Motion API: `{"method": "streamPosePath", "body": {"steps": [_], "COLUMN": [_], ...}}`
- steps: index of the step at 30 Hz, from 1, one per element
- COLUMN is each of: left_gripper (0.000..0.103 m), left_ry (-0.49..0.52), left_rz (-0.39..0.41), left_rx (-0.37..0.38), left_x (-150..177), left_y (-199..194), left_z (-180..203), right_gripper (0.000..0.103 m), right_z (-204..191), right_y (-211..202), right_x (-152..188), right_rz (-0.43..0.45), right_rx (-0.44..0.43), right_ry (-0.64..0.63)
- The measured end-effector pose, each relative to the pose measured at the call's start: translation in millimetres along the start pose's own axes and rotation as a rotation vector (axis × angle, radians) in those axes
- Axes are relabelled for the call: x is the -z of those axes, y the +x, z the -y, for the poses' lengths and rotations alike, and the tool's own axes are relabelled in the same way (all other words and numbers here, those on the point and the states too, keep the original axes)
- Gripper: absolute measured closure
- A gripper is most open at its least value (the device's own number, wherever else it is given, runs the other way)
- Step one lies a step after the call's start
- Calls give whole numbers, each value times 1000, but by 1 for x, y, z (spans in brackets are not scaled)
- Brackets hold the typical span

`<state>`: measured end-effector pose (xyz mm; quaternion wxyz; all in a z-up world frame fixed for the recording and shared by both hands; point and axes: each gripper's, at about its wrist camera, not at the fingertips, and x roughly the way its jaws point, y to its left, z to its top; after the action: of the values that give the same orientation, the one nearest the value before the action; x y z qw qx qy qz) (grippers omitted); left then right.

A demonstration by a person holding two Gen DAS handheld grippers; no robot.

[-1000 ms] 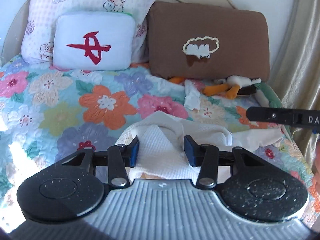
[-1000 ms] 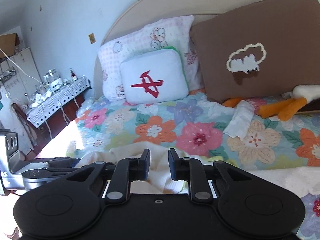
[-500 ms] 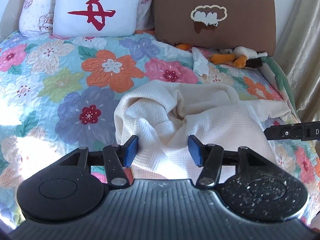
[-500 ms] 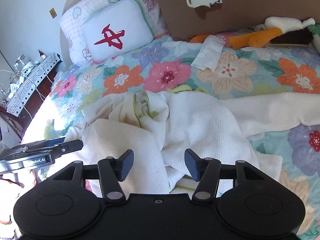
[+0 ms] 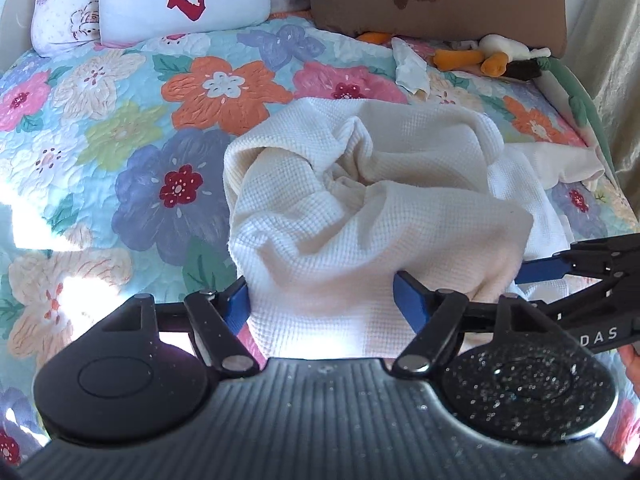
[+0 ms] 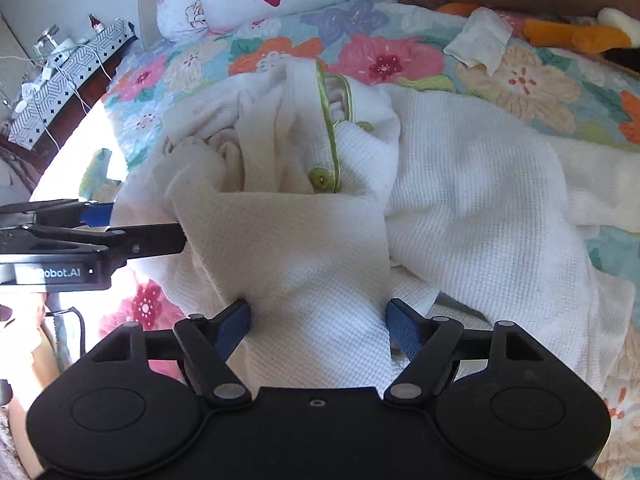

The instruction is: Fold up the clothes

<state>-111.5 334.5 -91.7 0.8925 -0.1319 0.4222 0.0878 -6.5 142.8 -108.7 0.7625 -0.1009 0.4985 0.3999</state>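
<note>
A cream waffle-knit garment (image 5: pixel 360 200) with green piping and green buttons (image 6: pixel 320 178) lies crumpled on the floral quilt (image 5: pixel 140 128). My left gripper (image 5: pixel 322 300) is open, its blue pads on either side of the garment's near edge. My right gripper (image 6: pixel 318 320) is open too, straddling another near part of the same garment (image 6: pixel 460 184). Each gripper shows from the side in the other's view: the right one (image 5: pixel 560 268) and the left one (image 6: pixel 132 232).
A white cushion with a red character (image 5: pixel 184 0), a brown pillow (image 5: pixel 432 0) and a floral pillow (image 5: pixel 60 20) stand at the headboard. A plush duck (image 5: pixel 492 56) and a white cloth (image 5: pixel 410 68) lie near them. A bedside shelf (image 6: pixel 60 76) stands at the left.
Both grippers have dropped toward the garment and tipped downward. Both jaws have opened wider, the right one from nearly shut. The garment now lies between the pads of each.
</note>
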Motion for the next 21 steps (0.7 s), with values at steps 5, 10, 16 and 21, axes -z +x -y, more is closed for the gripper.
{"method": "streamPosePath", "body": {"steps": [5, 10, 16, 21], "left_gripper": [25, 25, 22, 21], "left_ry": [13, 61, 98, 75], "left_rz": [-14, -29, -28, -41], "left_rx": [-14, -36, -40, -37], "left_x": [14, 23, 24, 25], "left_y": [-8, -11, -21, -34], "left_z": [0, 10, 18, 10], "right_gripper": [24, 24, 24, 24], "right_z": [-15, -39, -38, -38], "right_y": [-25, -45, -57, -69], "right_x": [2, 5, 25, 53], "right_rz": [12, 35, 69, 43], "right_rx": [2, 12, -66, -142], "right_ry": [-24, -84, 62, 196]}}
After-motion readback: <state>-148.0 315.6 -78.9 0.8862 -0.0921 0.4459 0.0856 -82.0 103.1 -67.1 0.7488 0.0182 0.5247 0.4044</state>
